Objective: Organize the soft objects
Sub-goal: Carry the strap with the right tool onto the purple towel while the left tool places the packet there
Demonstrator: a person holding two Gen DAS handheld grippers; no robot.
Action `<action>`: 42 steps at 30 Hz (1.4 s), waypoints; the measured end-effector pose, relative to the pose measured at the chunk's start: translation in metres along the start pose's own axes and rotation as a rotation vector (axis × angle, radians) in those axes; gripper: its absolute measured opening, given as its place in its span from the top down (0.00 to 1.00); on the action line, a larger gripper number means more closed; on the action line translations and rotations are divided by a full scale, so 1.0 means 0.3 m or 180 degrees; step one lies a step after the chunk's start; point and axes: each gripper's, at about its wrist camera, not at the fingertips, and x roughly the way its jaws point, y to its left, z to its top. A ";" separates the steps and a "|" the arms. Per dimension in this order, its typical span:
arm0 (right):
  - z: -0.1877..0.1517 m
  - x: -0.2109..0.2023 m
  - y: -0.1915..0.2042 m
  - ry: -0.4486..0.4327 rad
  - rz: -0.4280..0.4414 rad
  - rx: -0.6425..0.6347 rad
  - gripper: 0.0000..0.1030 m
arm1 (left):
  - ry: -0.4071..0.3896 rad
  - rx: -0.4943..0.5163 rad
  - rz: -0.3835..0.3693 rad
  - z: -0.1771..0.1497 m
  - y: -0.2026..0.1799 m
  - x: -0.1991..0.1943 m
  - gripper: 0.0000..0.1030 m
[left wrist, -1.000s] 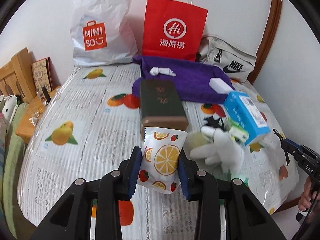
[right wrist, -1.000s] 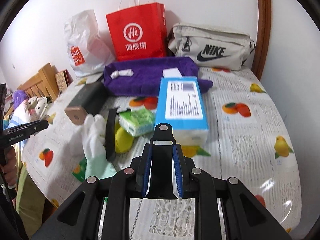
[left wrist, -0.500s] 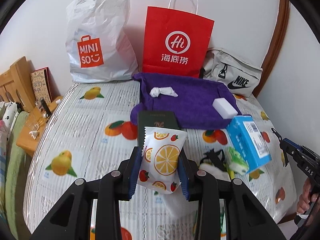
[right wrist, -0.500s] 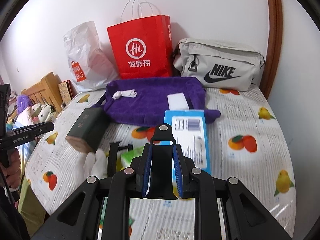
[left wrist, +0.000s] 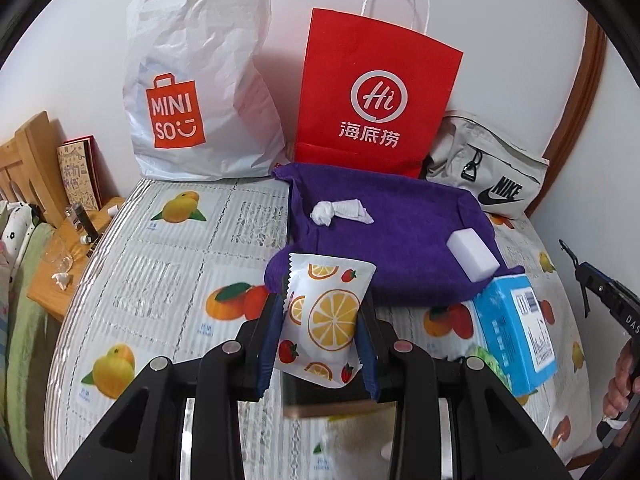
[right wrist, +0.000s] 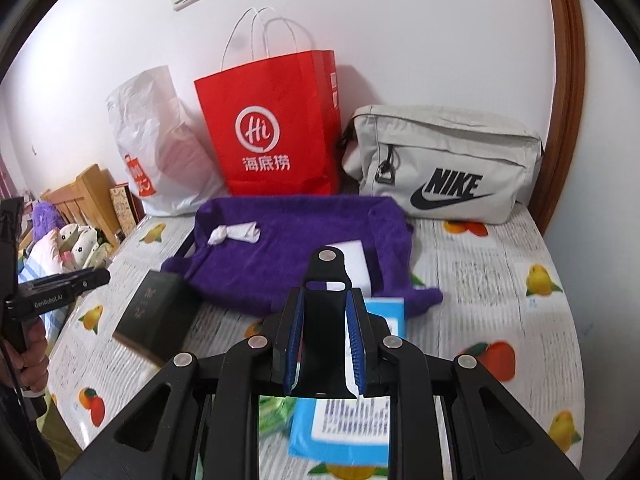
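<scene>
My left gripper (left wrist: 320,340) is shut on a white pouch printed with orange slices and strawberries (left wrist: 326,318), held above the bed near the front edge of the purple towel (left wrist: 400,236). A knotted white cloth (left wrist: 340,212) and a white sponge block (left wrist: 472,256) lie on the towel. My right gripper (right wrist: 324,344) is shut on a black holder-like piece (right wrist: 326,276) above the blue tissue pack (right wrist: 344,432). The towel (right wrist: 296,240), the cloth (right wrist: 234,234) and the sponge block (right wrist: 352,260) also show in the right wrist view.
A white Miniso bag (left wrist: 192,92), red paper bag (left wrist: 372,104) and grey Nike bag (left wrist: 492,172) stand against the wall. A dark box (right wrist: 156,316), green pack (right wrist: 276,412) and blue tissue pack (left wrist: 516,332) lie on the fruit-print bedcover (left wrist: 160,280). A wooden bedside shelf (left wrist: 68,256) is left.
Both grippers have risen and moved forward toward the towel and the bags. The left one still holds the pouch. The dark box and white plush have slid beneath the left gripper.
</scene>
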 end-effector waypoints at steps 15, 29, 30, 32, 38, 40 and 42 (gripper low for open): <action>0.155 0.264 -0.044 0.0096 0.0161 0.0041 0.79 | 0.0111 0.0056 -0.0104 0.132 -0.009 0.193 0.68; 0.234 0.578 -0.093 0.0494 0.0171 0.0194 0.79 | 0.0376 0.0145 -0.0276 0.239 -0.021 0.406 0.68; 0.230 0.596 -0.091 0.0548 0.0151 0.0180 0.79 | 0.0394 0.0143 -0.0287 0.242 -0.023 0.416 0.68; 0.223 0.614 -0.089 0.0593 0.0163 0.0146 0.79 | 0.0432 0.0158 -0.0305 0.246 -0.031 0.445 0.68; 0.203 0.661 -0.094 0.0735 0.0156 0.0096 0.79 | 0.0626 0.0266 -0.0248 0.229 -0.071 0.526 0.68; 0.201 0.675 -0.098 0.0774 0.0137 0.0111 0.79 | 0.0673 0.0262 -0.0256 0.219 -0.074 0.545 0.68; 0.197 0.687 -0.099 0.0820 0.0184 0.0129 0.79 | 0.0698 0.0249 -0.0233 0.217 -0.077 0.557 0.68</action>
